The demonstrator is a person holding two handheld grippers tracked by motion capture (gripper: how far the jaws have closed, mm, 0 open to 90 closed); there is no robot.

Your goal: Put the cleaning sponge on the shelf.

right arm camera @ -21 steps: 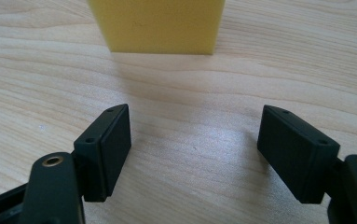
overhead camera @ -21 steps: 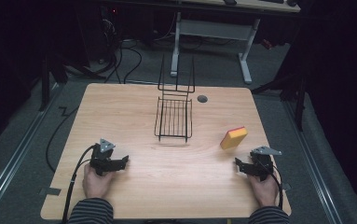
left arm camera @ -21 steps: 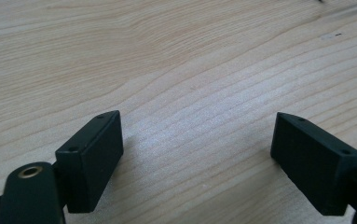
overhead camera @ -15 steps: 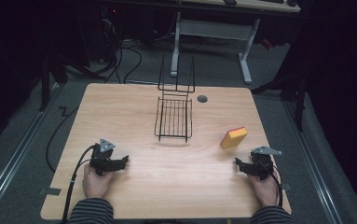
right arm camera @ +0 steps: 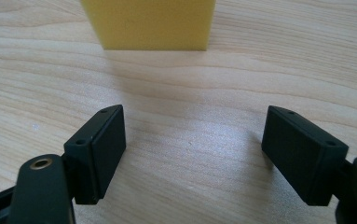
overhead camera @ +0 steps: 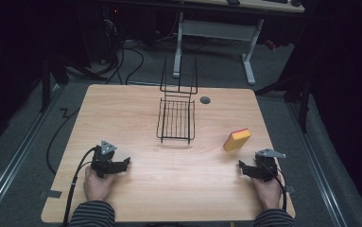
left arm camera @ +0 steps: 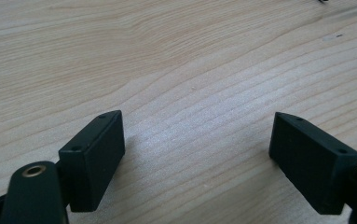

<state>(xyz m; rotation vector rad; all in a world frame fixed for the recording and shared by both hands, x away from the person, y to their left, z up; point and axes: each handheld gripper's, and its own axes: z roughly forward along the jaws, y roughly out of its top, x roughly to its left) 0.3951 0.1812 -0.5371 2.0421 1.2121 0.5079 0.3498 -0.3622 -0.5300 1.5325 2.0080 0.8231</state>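
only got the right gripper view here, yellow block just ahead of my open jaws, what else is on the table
observer: a black wire basket stands near the middle of the table, farther off than your block and to its left in the high view.
operator: is the block yellow all over
observer: no, it's a sponge; the high view shows a red layer on top.
operator: where's the left gripper
observer: the left gripper rests at the near left of the table, jaws open over bare wood.
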